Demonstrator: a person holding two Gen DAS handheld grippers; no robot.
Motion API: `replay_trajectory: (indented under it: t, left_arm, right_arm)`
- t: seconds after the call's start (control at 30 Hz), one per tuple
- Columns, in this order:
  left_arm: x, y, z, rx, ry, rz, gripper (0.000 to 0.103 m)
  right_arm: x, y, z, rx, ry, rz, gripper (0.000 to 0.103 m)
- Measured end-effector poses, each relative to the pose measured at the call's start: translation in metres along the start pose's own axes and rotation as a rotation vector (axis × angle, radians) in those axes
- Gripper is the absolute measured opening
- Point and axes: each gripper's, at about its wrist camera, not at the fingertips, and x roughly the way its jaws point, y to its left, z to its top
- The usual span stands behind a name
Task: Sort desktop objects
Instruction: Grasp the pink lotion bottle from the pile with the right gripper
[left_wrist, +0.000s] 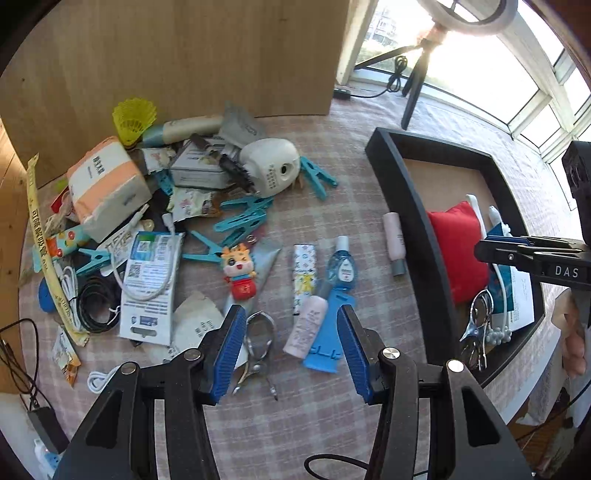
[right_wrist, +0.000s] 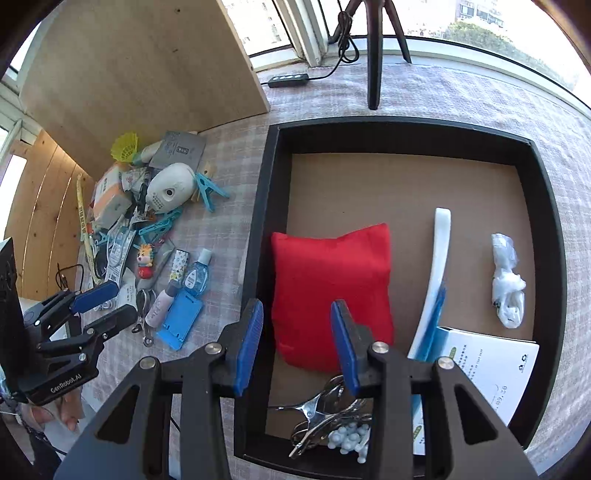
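Fingers of our left gripper (left_wrist: 291, 347) stand apart and empty above the pink tube (left_wrist: 306, 326) and blue stand (left_wrist: 330, 332) on the surface (left_wrist: 332, 206); we should centre on one item before closing. Rightward, our right gripper (right_wrist: 297, 343), likewise apart and empty, hovers over the black tray (right_wrist: 258, 236), which holds one red cushion (right_wrist: 328, 291).

"DAS" stood on the right hand-held gripper (left_wrist: 491, 251); "CenRobot.AI" on the left hand-held gripper (right_wrist: 107, 306); the white leaflet (right_wrist: 491, 373) read "09.30".
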Motion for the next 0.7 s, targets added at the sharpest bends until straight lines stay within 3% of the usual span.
replay_trajectory:
  t: [0.13,0.27,0.43,0.7]
  left_arm:
    - [0.001,0.046,-0.019,-0.047,0.028,0.038,0.049]
    - [0.005,0.068,-0.040,-0.051,0.049,0.050,0.049]
    - [0.016,0.078,-0.051,-0.028,0.064,0.051,0.049]
    - [0.040,0.071,-0.048,0.090,0.105,0.045,0.051]
  right_arm:
    - [0.020,0.031,-0.002,-0.039,0.048,0.043,0.038]
    - [0.042,0.058,-0.005,-0.051,0.104,0.089,0.038]
    - [0.071,0.084,-0.006,-0.023,0.158,0.133,0.038]
    - [0.110,0.110,-0.005,0.020,0.238,0.158,0.038]
